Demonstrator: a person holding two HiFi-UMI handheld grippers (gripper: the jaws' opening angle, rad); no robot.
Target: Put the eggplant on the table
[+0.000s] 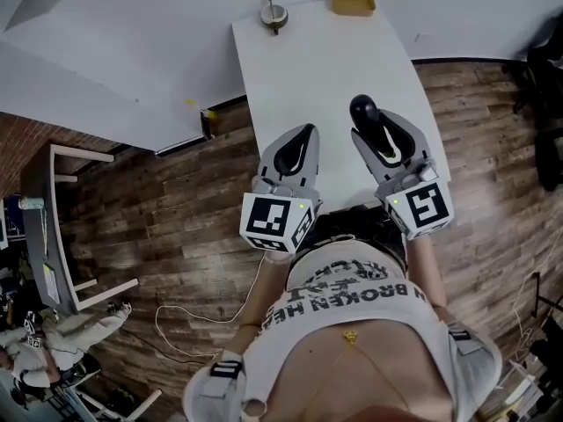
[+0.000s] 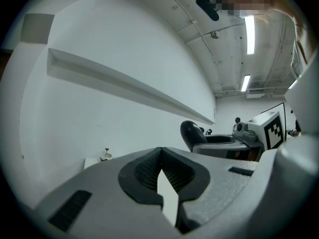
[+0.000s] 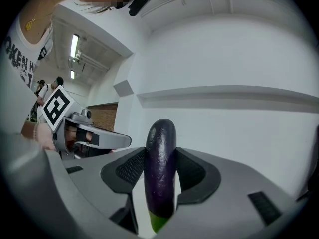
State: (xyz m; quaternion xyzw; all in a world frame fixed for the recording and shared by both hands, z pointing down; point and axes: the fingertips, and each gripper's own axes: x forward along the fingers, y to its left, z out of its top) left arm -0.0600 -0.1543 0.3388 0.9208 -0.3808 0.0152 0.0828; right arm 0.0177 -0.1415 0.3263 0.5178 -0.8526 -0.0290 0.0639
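Note:
A dark purple eggplant (image 3: 160,168) with a green stem end stands upright between the pads of my right gripper (image 3: 160,153), which is shut on it. From the head view the eggplant (image 1: 362,110) and right gripper (image 1: 374,128) hang over the near right part of the narrow white table (image 1: 325,69). My left gripper (image 1: 306,130) is beside it to the left, over the table's near end, its jaw tips together with nothing held. The left gripper view shows its own jaws (image 2: 160,151) meeting at the tips, with the eggplant (image 2: 192,133) off to the right.
A small round object (image 1: 274,13) and a yellow item (image 1: 353,3) sit at the table's far end. A white wall runs behind the table. Wooden floor lies on both sides, with a grey desk (image 1: 53,227) far left and a cable (image 1: 193,323) on the floor.

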